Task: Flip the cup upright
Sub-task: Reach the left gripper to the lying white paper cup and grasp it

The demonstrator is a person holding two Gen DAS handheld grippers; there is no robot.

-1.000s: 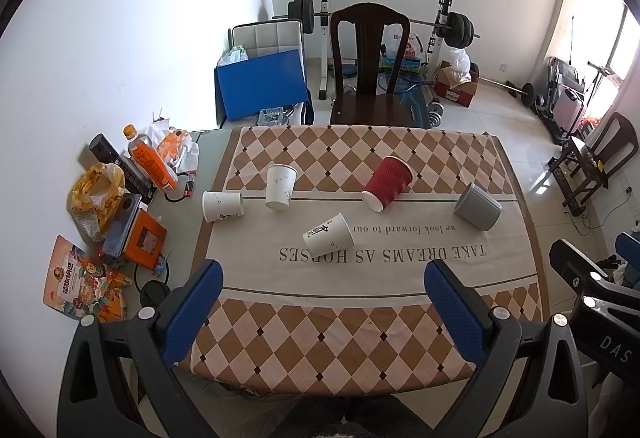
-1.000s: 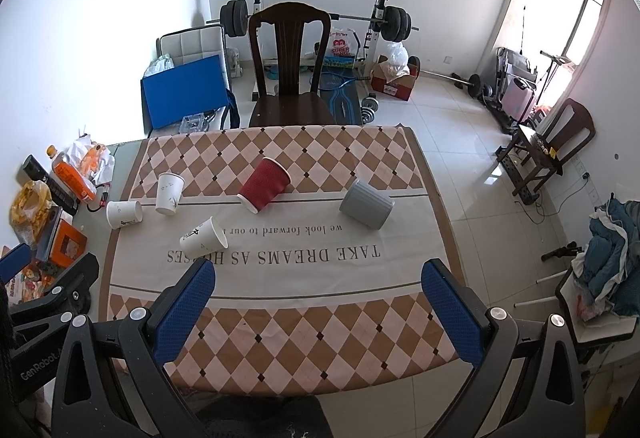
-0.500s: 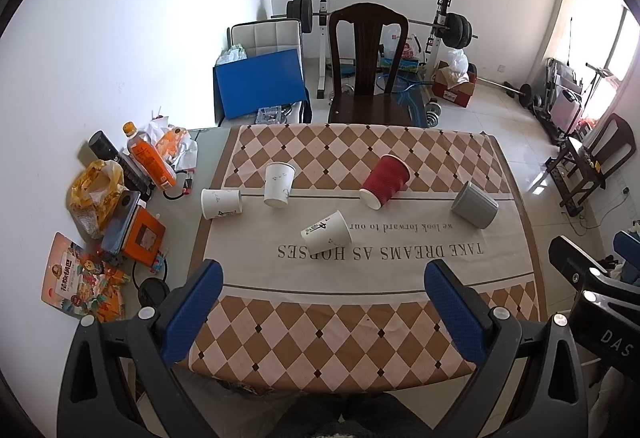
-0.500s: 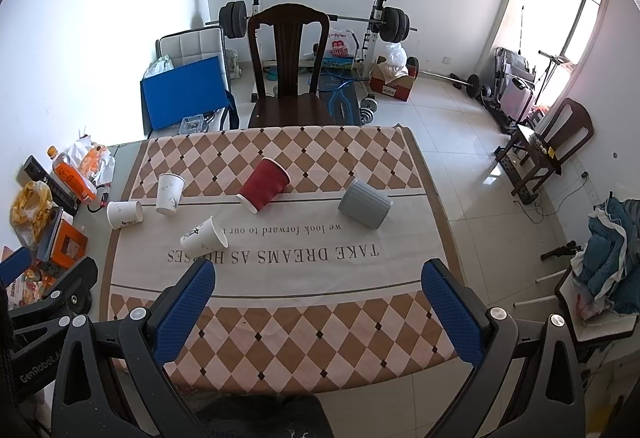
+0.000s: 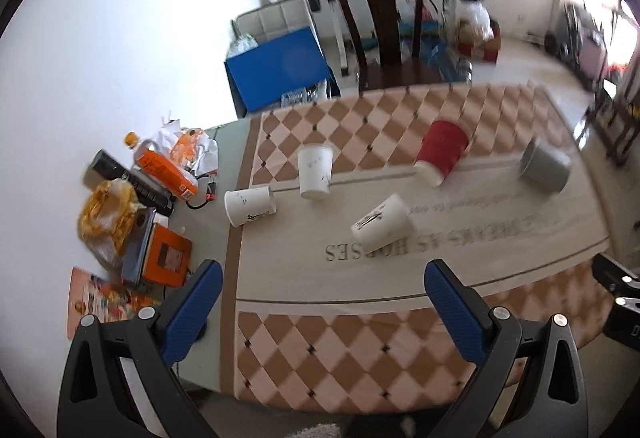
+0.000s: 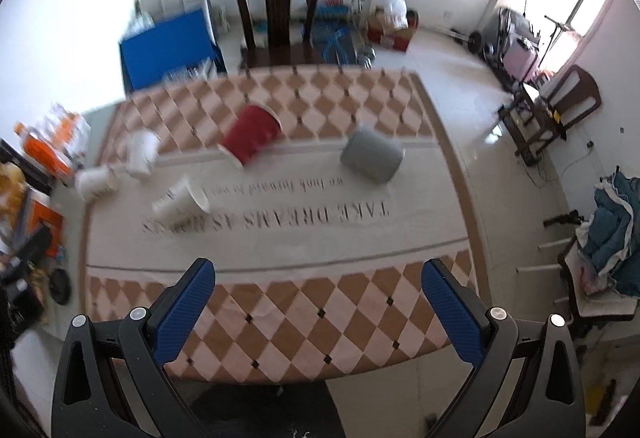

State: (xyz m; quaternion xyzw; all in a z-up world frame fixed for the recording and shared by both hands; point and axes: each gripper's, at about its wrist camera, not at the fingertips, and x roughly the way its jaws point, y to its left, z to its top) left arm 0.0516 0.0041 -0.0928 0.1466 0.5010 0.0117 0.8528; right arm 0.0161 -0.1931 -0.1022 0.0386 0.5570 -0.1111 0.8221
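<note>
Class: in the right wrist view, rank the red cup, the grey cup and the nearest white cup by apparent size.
1-2. red cup and grey cup: too alike to rank.
3. nearest white cup, smallest despite lying closest.

The near half of the surface (image 6: 280, 318), from the checkered border up to the printed lettering, lies bare in front of both open pairs of tongs. Beyond it, five cups form a loose row: two white cups (image 5: 250, 205) (image 5: 315, 171) at the left, a tipped white cup (image 5: 382, 224) nearest, then the red cup (image 5: 440, 151) and grey cup (image 5: 546, 167) (wide gaps between these). Bottles and packets (image 5: 164, 167) crowd the left edge.
</note>
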